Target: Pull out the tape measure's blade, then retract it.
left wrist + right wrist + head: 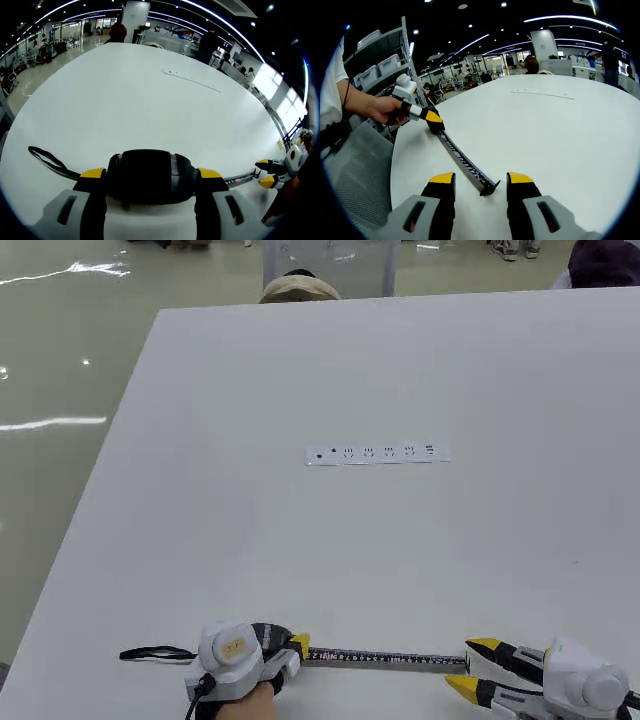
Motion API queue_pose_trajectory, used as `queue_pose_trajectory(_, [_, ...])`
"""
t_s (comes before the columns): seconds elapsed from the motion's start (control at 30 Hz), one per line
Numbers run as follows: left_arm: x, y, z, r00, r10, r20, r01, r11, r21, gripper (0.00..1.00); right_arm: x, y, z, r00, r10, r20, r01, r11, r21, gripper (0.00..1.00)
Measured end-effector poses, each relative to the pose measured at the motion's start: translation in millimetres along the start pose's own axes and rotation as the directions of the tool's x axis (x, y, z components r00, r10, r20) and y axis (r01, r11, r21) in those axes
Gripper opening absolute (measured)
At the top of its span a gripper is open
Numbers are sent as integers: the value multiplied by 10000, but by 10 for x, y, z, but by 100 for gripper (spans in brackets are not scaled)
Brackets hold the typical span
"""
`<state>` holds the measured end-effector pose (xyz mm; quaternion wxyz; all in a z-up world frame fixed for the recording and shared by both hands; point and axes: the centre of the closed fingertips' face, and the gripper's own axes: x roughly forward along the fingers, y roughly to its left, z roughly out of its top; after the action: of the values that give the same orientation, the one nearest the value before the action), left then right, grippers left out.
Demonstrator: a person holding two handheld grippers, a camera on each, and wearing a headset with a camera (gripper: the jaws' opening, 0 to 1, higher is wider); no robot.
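Observation:
My left gripper [151,174] is shut on the black tape measure case [150,167], which rests on the white table [300,540] near its front edge; in the head view this gripper [285,651] is at the bottom left. The blade [385,657] lies pulled out along the table toward the right. Its end hook [487,189] sits between the yellow tips of my right gripper [481,179], which stands open and does not pinch it. In the head view that right gripper [470,664] is at the bottom right. The case's black wrist strap [47,157] trails to the left.
A white power strip [377,453] lies flat in the middle of the table. The table's left edge [95,500] drops to a glossy floor. A person sits beyond the far edge [298,287]. Shelving with bins [380,60] stands behind the left hand.

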<state>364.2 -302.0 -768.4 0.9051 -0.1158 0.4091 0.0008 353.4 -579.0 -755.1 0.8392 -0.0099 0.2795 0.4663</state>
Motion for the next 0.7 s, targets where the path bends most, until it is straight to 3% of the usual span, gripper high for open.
queue_pose_trajectory(0.43, [-6,-2,-4,10000,14,-45,-14,10000,80,69,15,3,-33,9998,200,-91,-200,9998,42,39])
queue_pose_trajectory(0.7, [1,0,-8,10000,-9,-70,10,9999,123,69,43,-11,-83,9984,523,-211,-512,9976,457,35])
